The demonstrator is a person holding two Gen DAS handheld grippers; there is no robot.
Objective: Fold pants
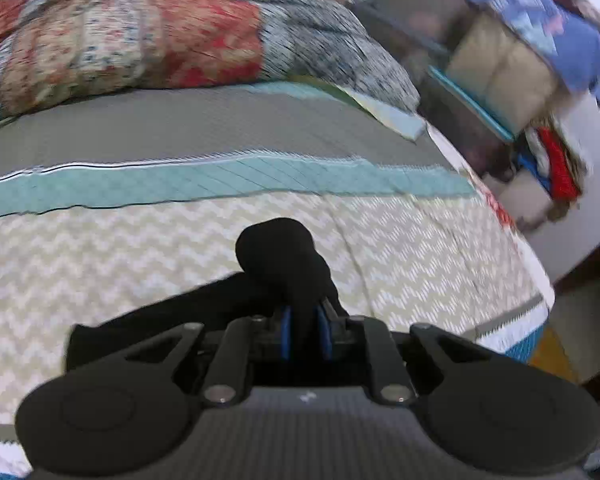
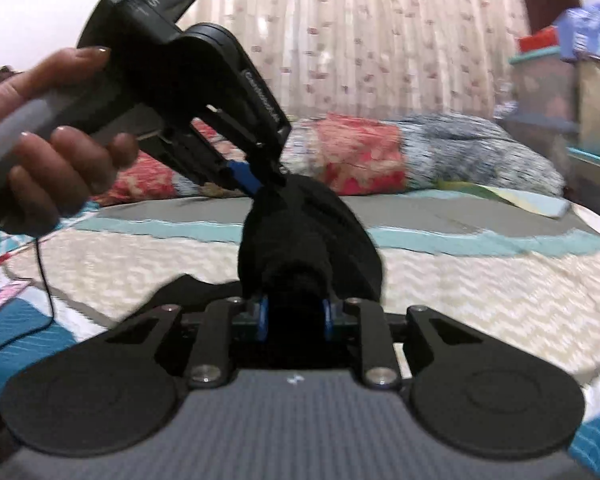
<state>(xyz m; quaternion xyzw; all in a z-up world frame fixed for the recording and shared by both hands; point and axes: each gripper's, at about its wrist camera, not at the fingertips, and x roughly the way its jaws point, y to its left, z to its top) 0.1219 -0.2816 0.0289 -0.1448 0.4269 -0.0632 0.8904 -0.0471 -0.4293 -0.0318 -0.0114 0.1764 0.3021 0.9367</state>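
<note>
Right gripper (image 2: 294,316) view alone shows hand (image 2: 52,148).

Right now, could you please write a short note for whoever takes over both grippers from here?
Left gripper: shut on a bunch of the black pants, lifted above the bed cover.
Right gripper: jaws closed on another bunch of the same pants; in the right wrist view the left gripper pinches the cloth just ahead of it.
Pants: bunched between the two grippers, partly trailing on the cover.
Done: both grips taken.
Left: no finished fold is visible; probably spread the pants flat, then fold them.
</note>
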